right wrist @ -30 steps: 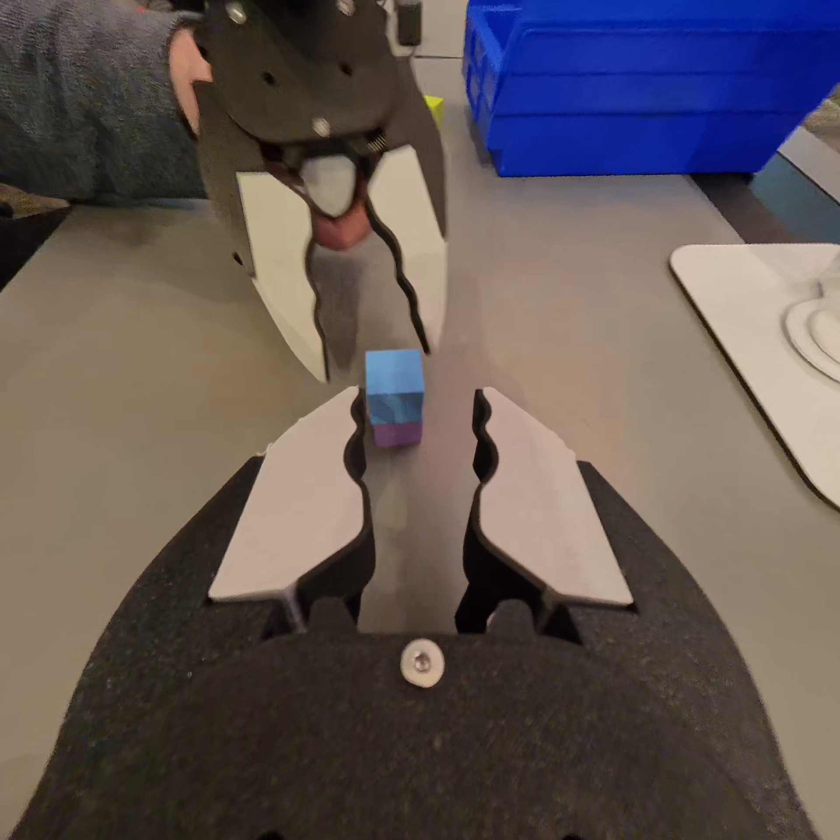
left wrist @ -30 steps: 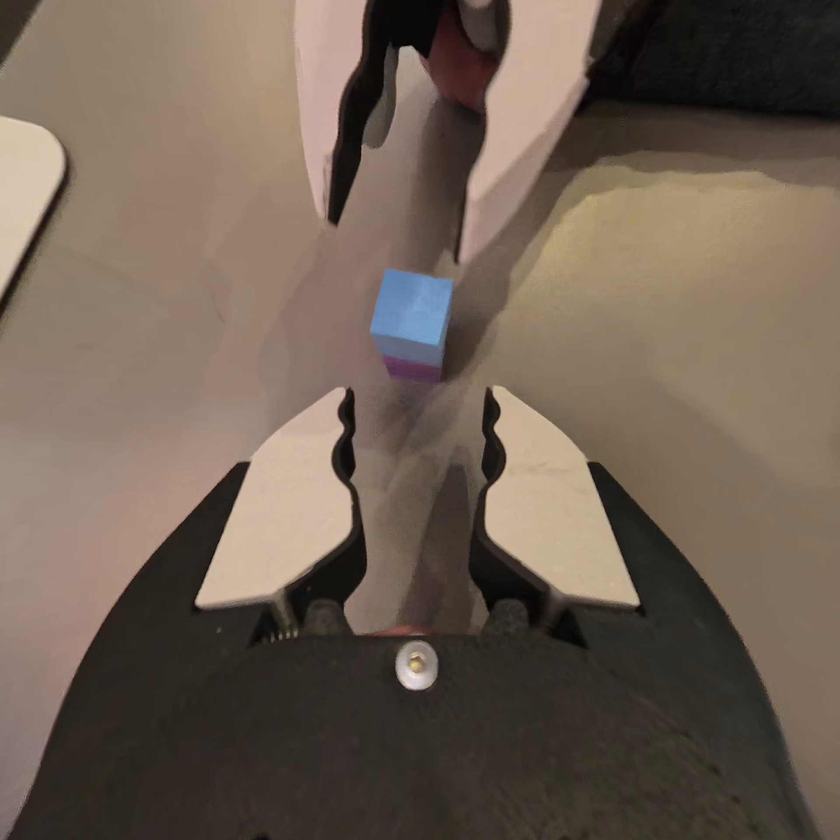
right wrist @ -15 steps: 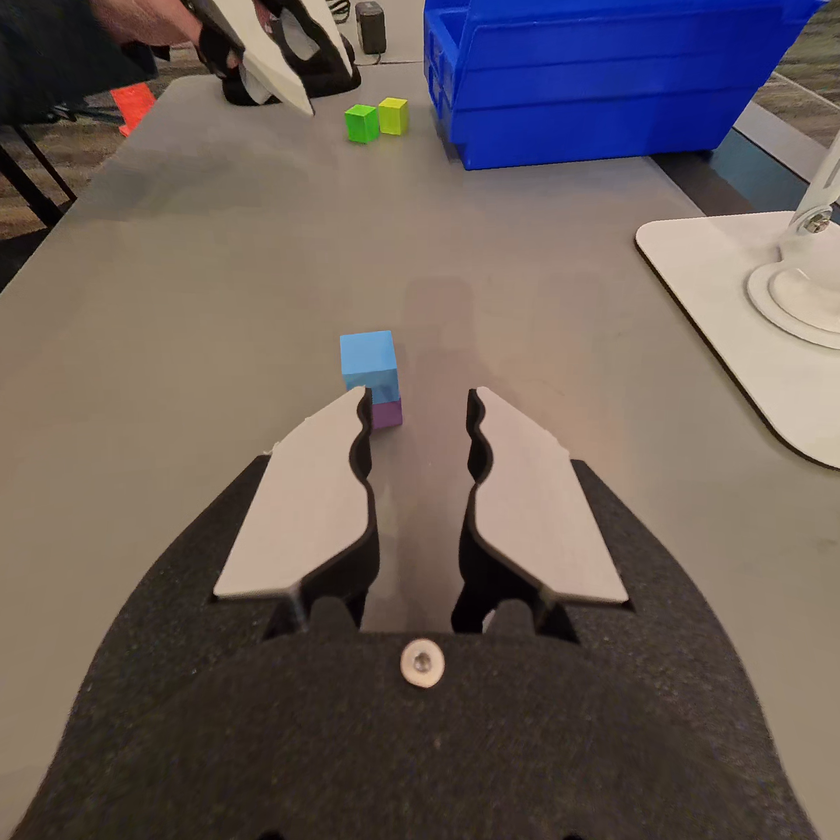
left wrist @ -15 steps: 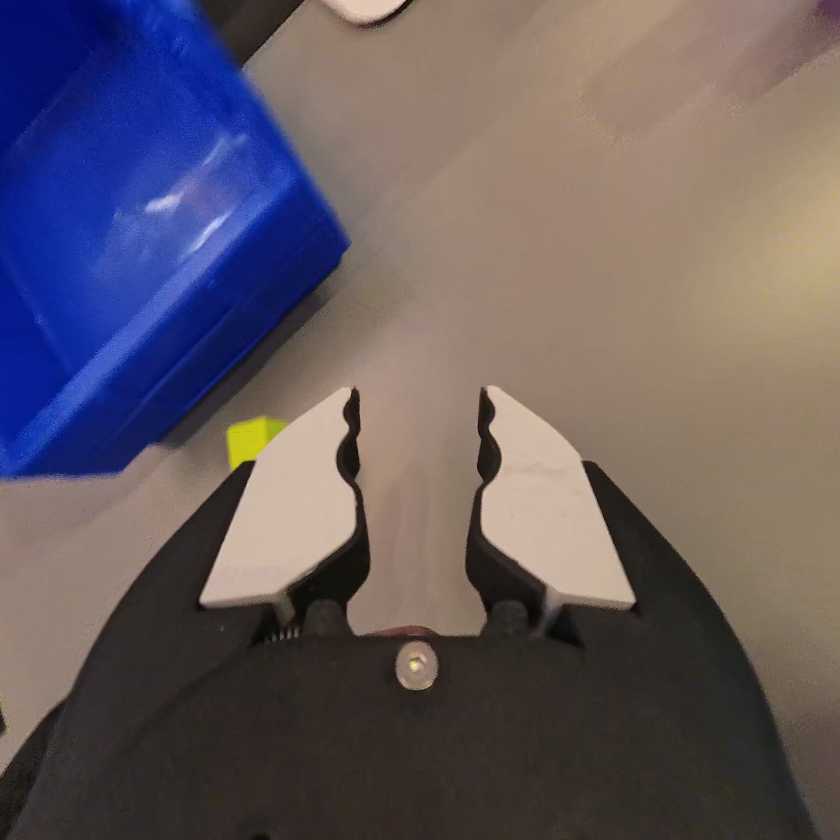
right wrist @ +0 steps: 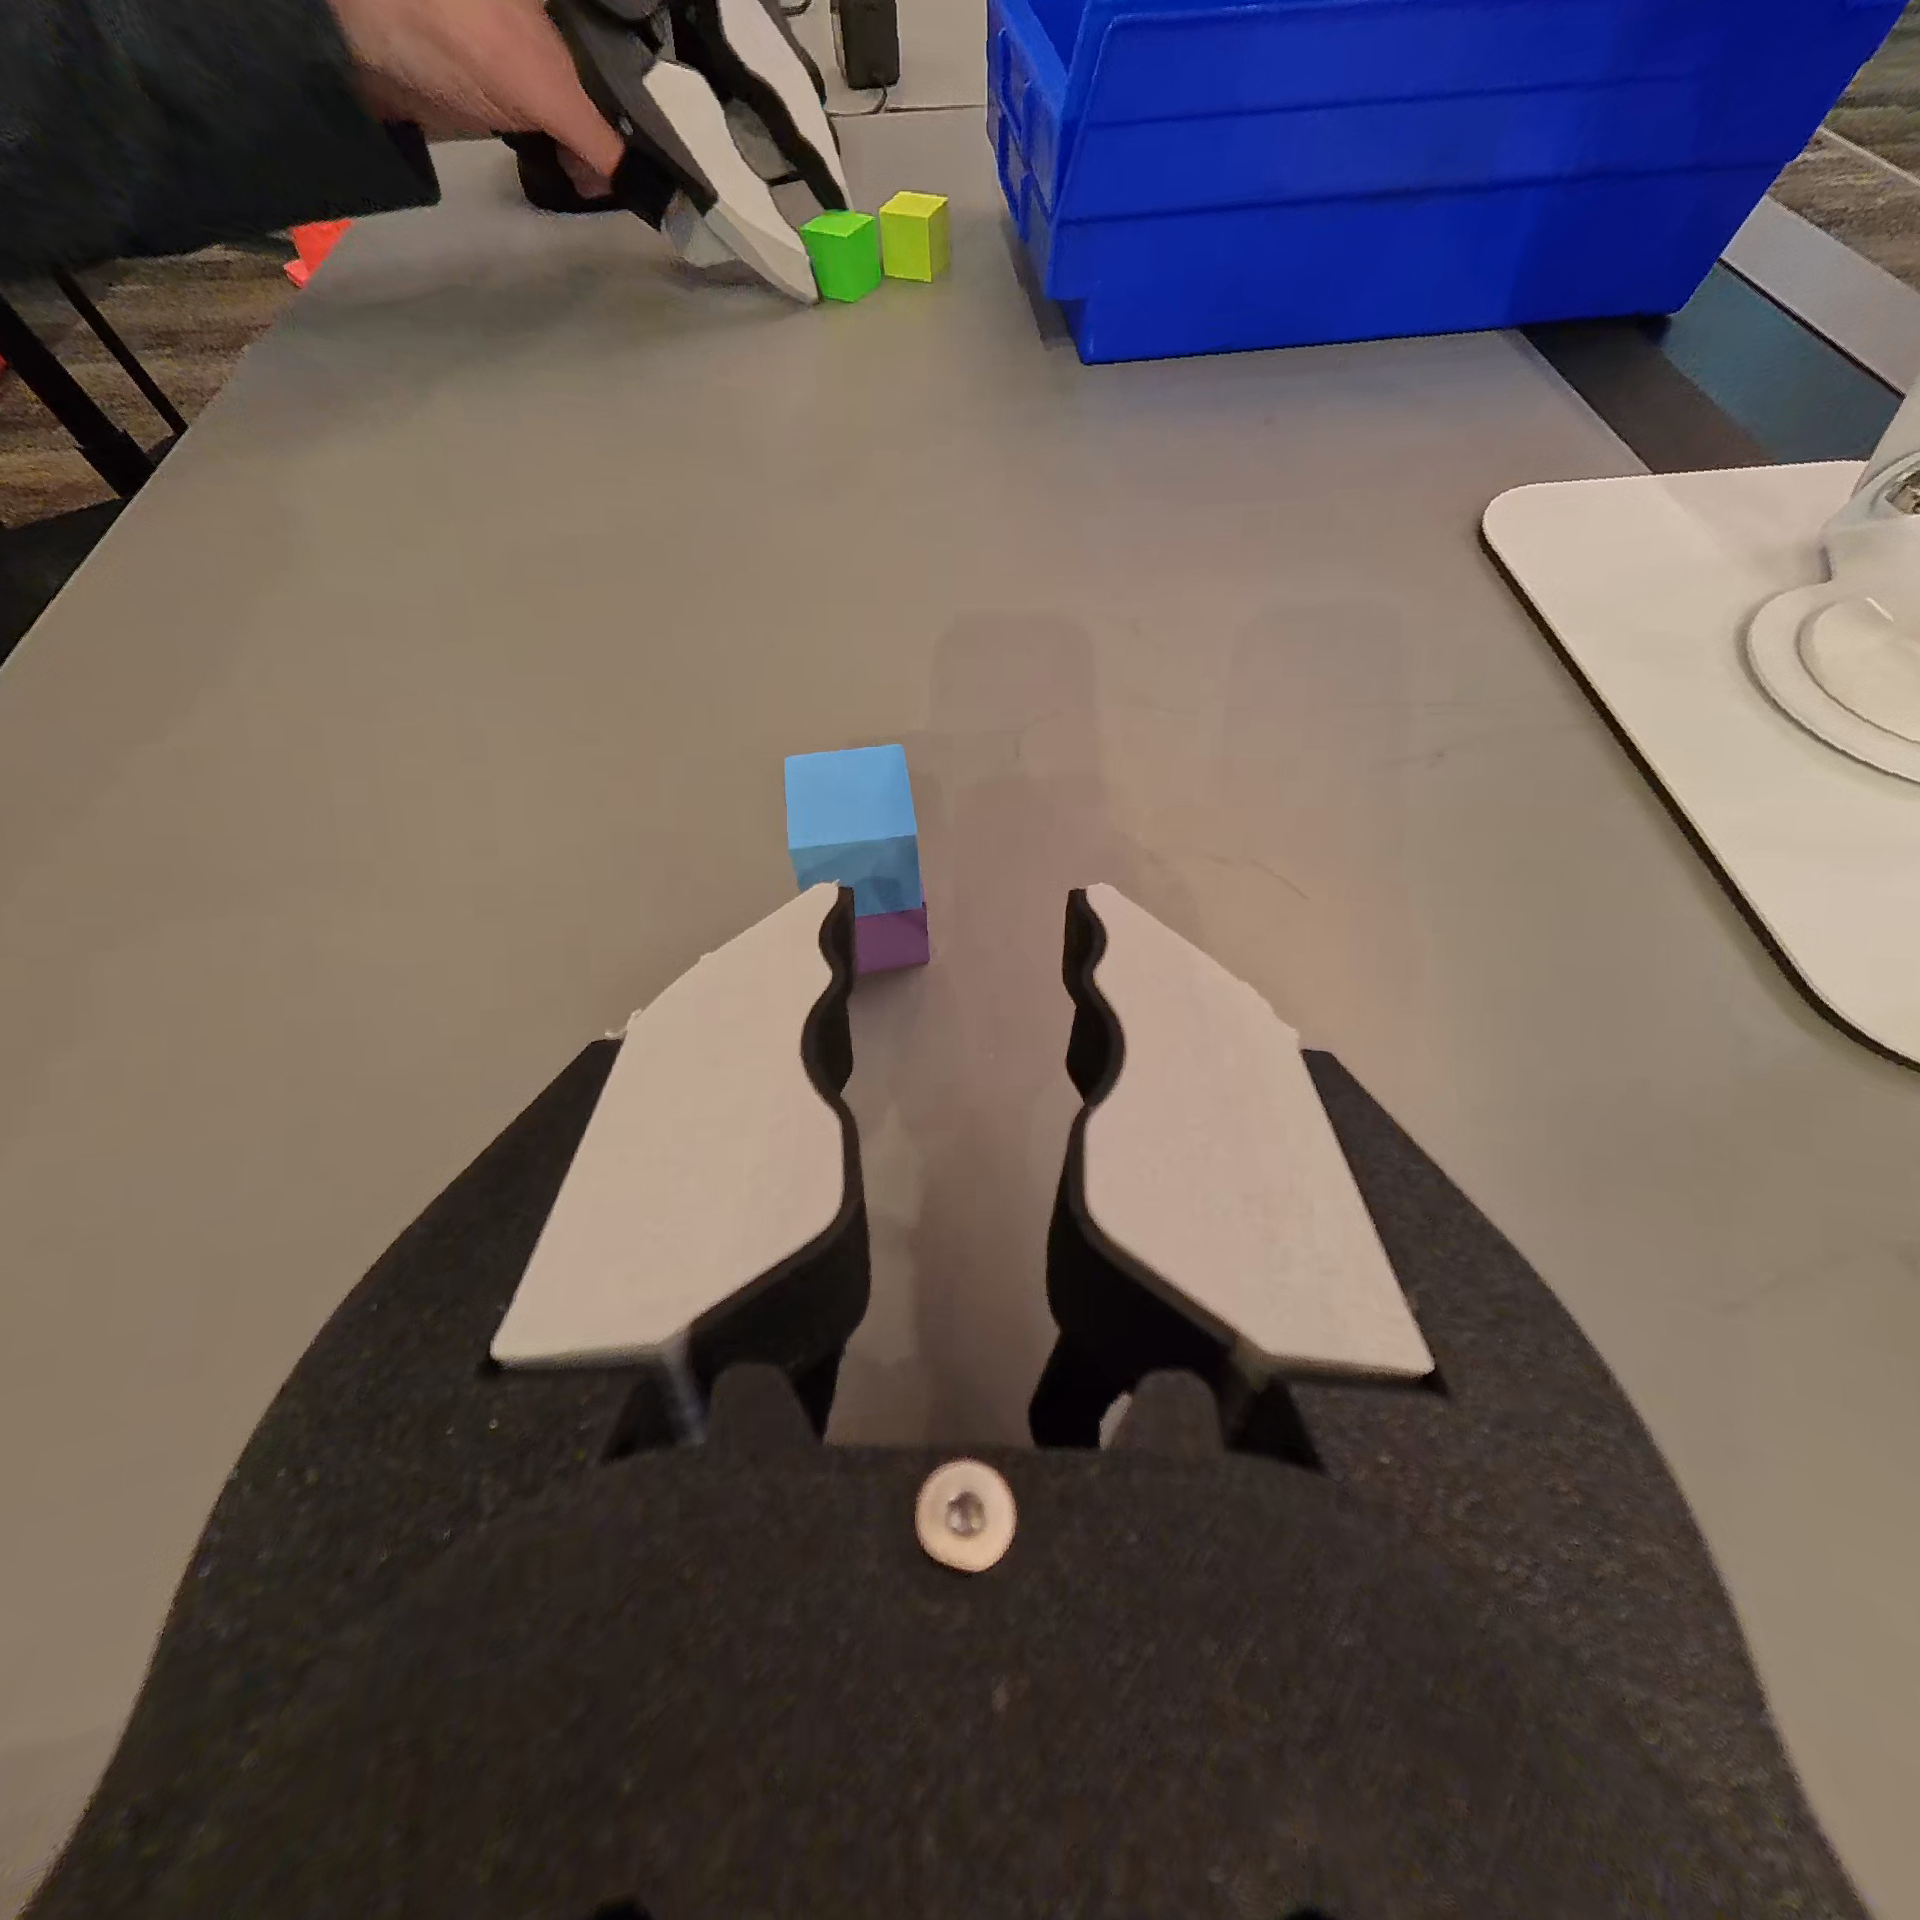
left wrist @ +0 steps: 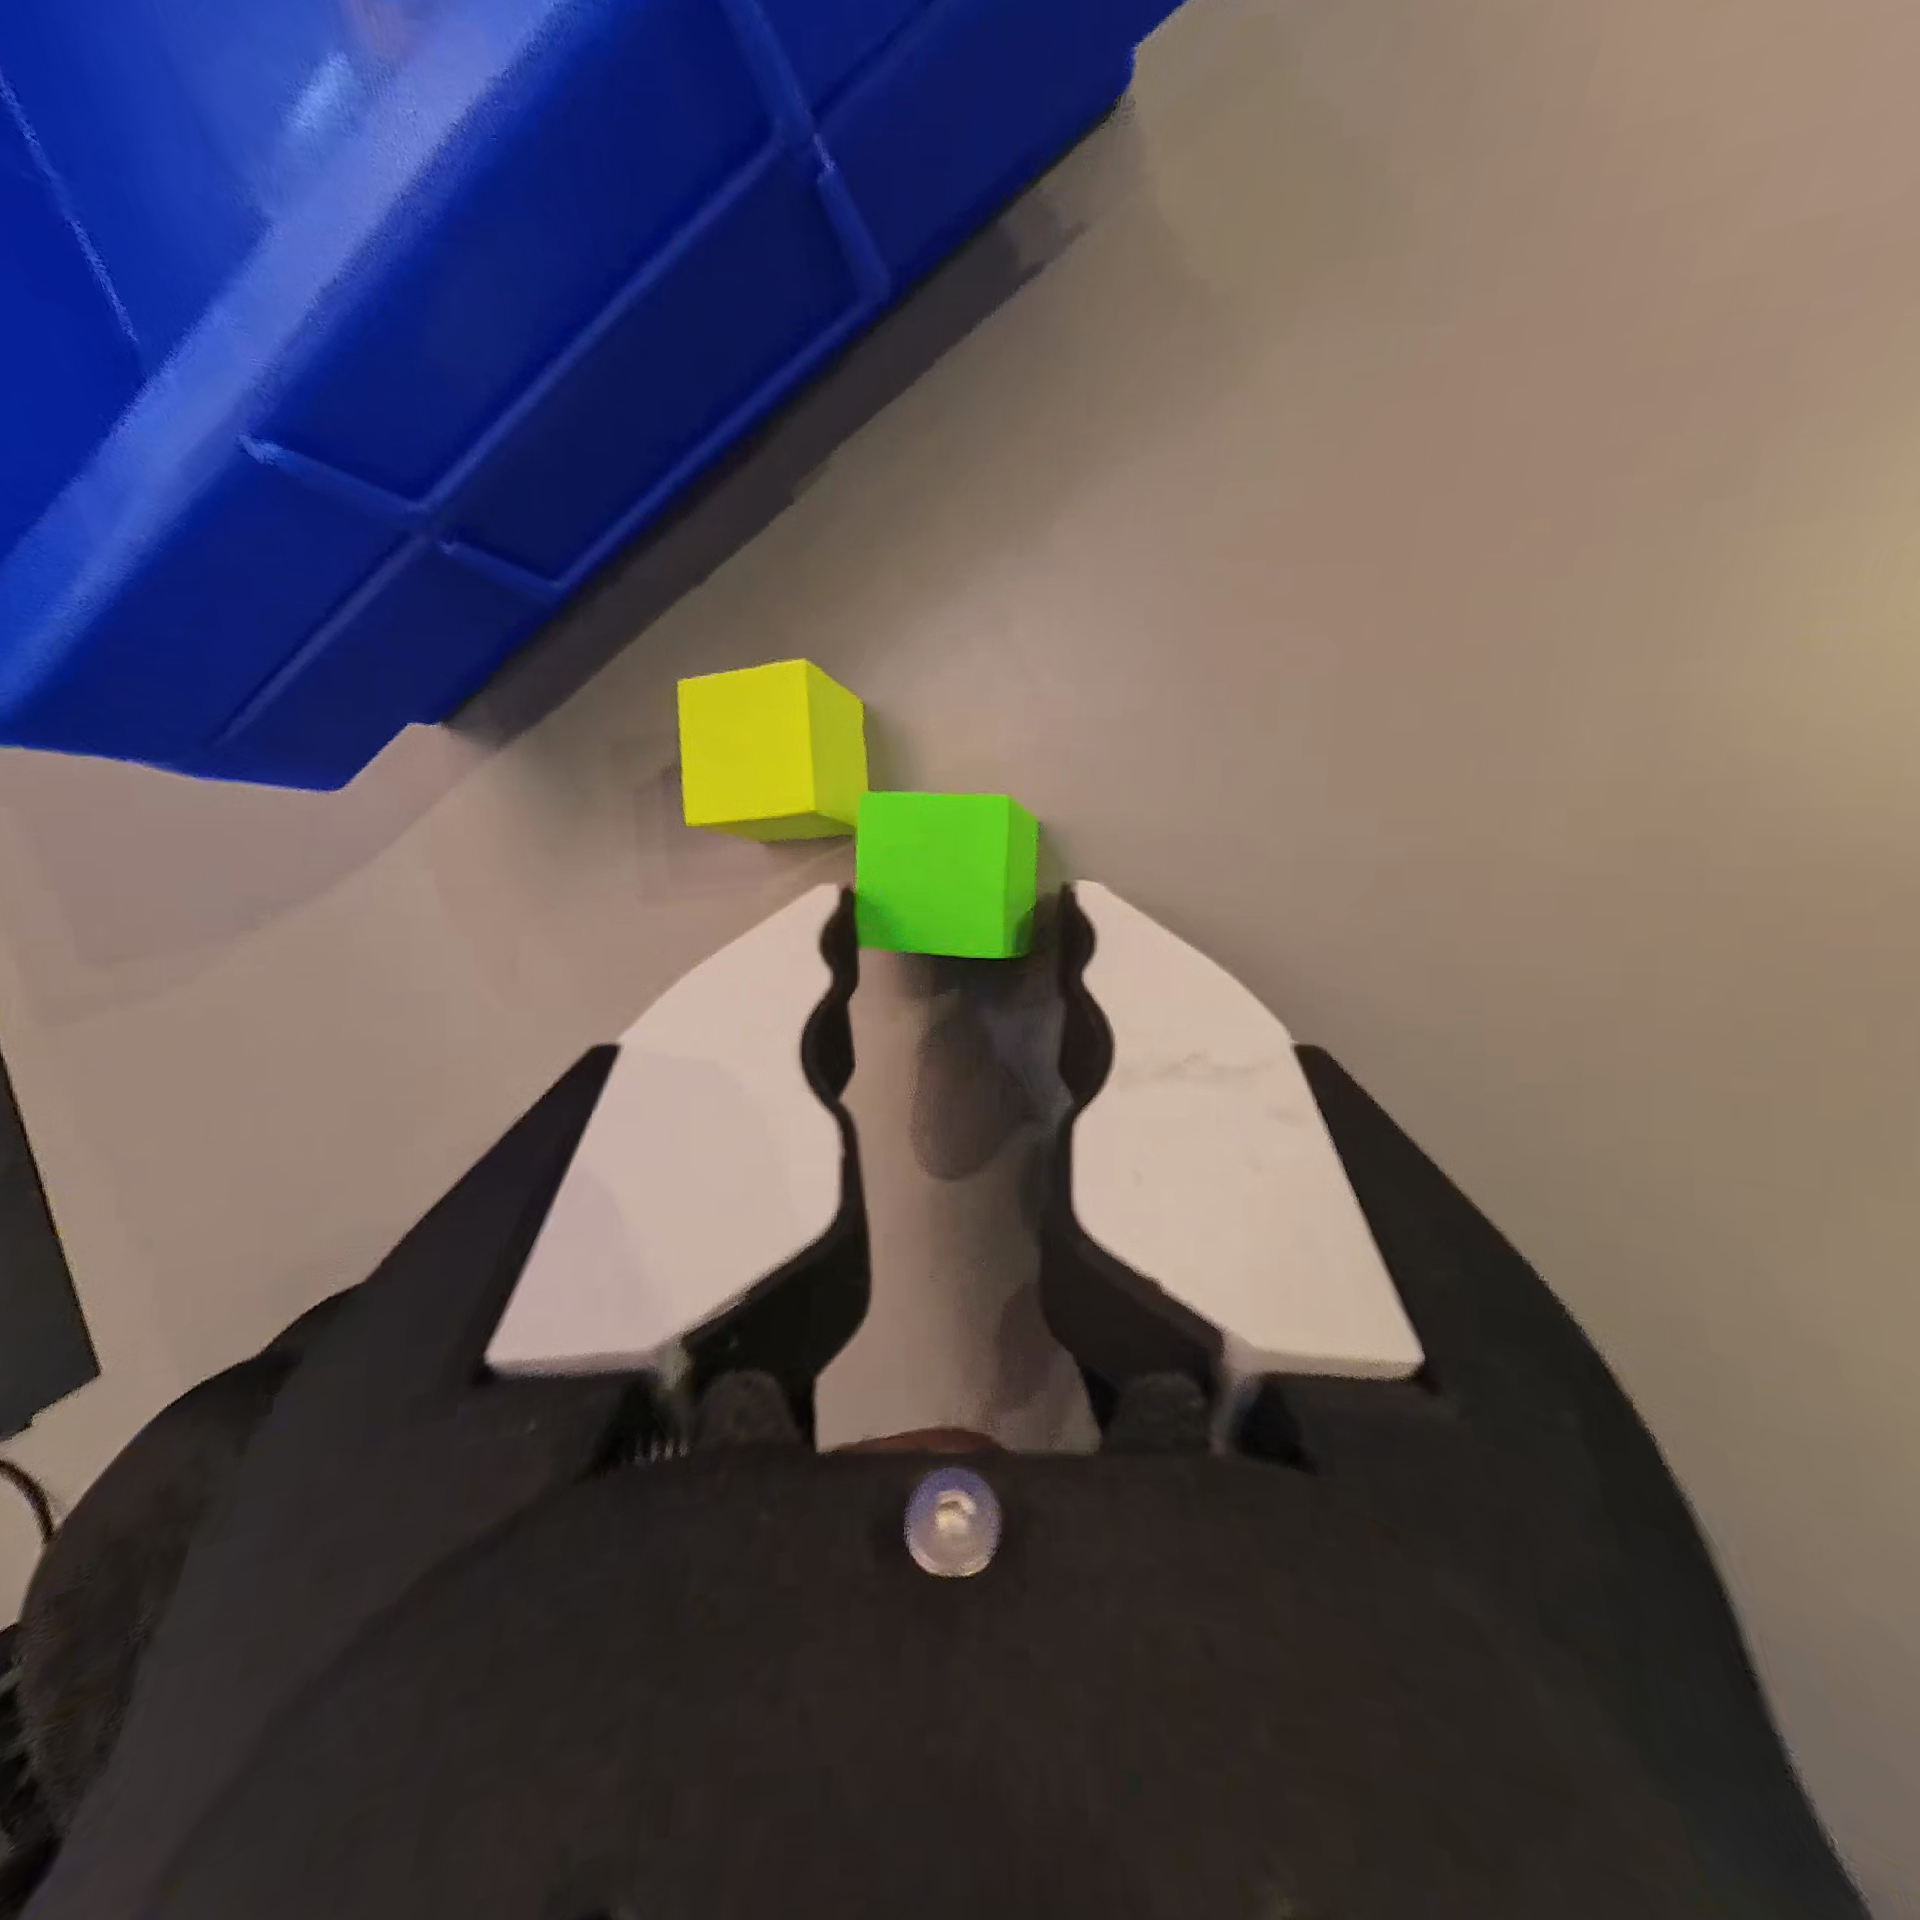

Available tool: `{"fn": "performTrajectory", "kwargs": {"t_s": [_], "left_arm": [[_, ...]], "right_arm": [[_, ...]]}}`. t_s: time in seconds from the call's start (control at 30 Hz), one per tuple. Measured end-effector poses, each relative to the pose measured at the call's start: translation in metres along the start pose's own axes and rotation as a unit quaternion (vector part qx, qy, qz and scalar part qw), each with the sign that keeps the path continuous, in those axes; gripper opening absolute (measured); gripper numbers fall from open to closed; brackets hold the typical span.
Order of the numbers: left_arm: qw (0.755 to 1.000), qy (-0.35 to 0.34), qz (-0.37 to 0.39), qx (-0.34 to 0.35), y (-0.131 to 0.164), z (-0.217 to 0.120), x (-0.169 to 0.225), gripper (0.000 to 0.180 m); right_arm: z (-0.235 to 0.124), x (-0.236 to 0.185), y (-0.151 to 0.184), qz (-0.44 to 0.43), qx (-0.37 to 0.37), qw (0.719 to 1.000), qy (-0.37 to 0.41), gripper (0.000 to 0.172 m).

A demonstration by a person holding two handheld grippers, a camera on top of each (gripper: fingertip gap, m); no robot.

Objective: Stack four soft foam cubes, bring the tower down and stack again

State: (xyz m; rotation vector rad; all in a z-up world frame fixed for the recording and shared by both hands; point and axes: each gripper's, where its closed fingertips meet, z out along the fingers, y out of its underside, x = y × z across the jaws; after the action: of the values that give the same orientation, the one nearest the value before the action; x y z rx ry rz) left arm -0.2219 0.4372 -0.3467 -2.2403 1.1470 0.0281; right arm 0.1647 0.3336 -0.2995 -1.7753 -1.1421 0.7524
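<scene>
In the left wrist view my left gripper (left wrist: 951,904) is down at the table with a green cube (left wrist: 940,873) between its fingertips. The left pad is at the cube's side and a thin dark gap shows at the right pad, so the jaws are open around it. A yellow cube (left wrist: 764,748) sits touching the green cube's far left corner. The right wrist view shows the left gripper's fingers (right wrist: 748,229) at the green cube (right wrist: 842,255) beside the yellow cube (right wrist: 914,234). My right gripper (right wrist: 951,904) is open and empty. A blue cube (right wrist: 849,816) stands on a purple cube (right wrist: 894,940) just ahead of its left fingertip.
A big blue bin (left wrist: 416,312) stands close behind the yellow cube; it is at the far right in the right wrist view (right wrist: 1403,177). A white base plate (right wrist: 1662,675) with a stand lies on the right of the grey table (right wrist: 520,623). A person's hand and sleeve reach in at the far left. Some 40 cm of space lies between my two pairs of fingers.
My left gripper swung away from the blue-on-purple stack to the far end by the bin and narrowed its jaws around the green cube. My right gripper drew back a little and stays open.
</scene>
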Motion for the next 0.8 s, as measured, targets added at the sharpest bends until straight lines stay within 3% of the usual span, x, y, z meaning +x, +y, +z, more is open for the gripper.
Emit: {"fn": "performTrajectory", "kwargs": {"t_s": [0.23, 0.4, 0.6, 0.8], "left_arm": [[0.997, 0.035, 0.011, 0.063, -0.033, -0.01, 0.036, 0.03], [0.985, 0.091, 0.072, 0.13, -0.095, -0.03, 0.103, 0.03], [0.952, 0.152, 0.164, 0.207, -0.177, -0.056, 0.195, 0.03], [0.919, 0.211, 0.19, 0.273, -0.226, -0.074, 0.259, 0.03]], "right_arm": [[-0.006, 0.001, -0.009, -0.001, 0.029, 1.0, 0.011, 0.037], [-0.015, -0.009, -0.033, -0.039, 0.035, 0.998, 0.035, 0.037], [-0.003, -0.044, -0.061, -0.094, 0.028, 0.995, 0.018, 0.036], [0.014, -0.064, -0.071, -0.104, 0.034, 0.994, 0.0, 0.038]]}}
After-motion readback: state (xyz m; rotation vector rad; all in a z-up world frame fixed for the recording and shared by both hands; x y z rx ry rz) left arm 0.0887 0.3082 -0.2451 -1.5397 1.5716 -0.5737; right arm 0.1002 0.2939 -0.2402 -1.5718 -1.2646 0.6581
